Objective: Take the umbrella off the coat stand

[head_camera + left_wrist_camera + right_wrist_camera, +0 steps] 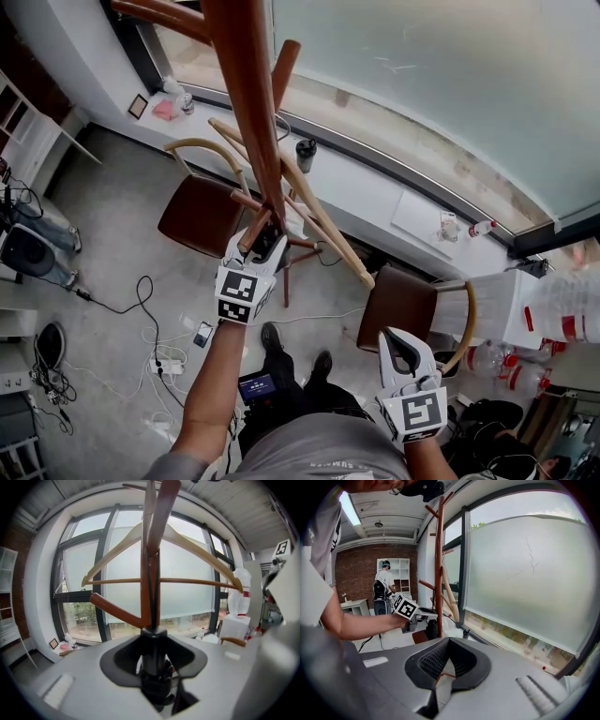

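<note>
The brown wooden coat stand [248, 94] rises straight ahead, and a pale wooden hanger [309, 211] hangs from it. A black folded umbrella [267, 246] hangs against the pole. My left gripper [264, 239] is closed around it. In the left gripper view the umbrella's black end [154, 667] stands in the hollow between the jaws, with its cord running up the pole [149, 597] under the hanger [197, 543]. My right gripper [403, 349] hangs low to the right, shut and empty. In its own view my right gripper [440, 677] faces the stand [438, 564].
Two brown chairs [202, 216] [403, 300] flank the stand's foot. A white window ledge [375, 187] runs behind with small items. Cables and a power strip [159, 366] lie on the floor, and water bottles [487, 356] stand at the right. A person [385, 581] stands far back.
</note>
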`<state>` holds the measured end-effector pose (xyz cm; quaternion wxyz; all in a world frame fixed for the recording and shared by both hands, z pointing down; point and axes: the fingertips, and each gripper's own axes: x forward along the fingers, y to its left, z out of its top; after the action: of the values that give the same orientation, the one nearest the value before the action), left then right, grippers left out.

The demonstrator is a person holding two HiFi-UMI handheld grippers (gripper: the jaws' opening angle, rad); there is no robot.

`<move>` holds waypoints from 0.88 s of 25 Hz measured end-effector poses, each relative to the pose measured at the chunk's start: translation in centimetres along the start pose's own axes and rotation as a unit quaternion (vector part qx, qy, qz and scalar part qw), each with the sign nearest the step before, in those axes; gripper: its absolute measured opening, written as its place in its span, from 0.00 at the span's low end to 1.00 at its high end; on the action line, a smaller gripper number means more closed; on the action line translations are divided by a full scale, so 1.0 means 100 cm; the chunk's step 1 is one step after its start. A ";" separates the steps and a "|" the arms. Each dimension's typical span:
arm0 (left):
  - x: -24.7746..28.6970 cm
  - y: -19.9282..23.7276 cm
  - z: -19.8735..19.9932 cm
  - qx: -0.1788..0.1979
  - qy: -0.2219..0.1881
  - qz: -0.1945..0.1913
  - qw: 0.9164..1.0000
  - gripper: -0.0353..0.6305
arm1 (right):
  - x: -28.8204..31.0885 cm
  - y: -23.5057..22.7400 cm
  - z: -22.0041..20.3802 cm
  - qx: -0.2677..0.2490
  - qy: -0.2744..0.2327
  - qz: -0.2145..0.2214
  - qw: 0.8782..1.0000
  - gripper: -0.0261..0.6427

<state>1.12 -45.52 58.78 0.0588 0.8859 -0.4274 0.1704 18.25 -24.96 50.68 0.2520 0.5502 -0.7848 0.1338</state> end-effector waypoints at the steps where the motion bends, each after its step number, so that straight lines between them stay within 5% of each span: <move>1: -0.001 -0.001 0.000 0.001 0.000 0.000 1.000 0.29 | 0.000 0.000 0.000 0.000 0.000 0.001 1.000 0.04; 22: -0.088 -0.005 0.053 0.038 -0.063 0.031 0.997 0.29 | -0.002 0.025 0.010 -0.024 -0.029 0.037 0.999 0.04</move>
<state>-2.23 -40.08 50.77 -0.0077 0.8830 -0.4504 0.1320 15.72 -24.38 49.87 0.2371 0.5182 -0.8146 0.1082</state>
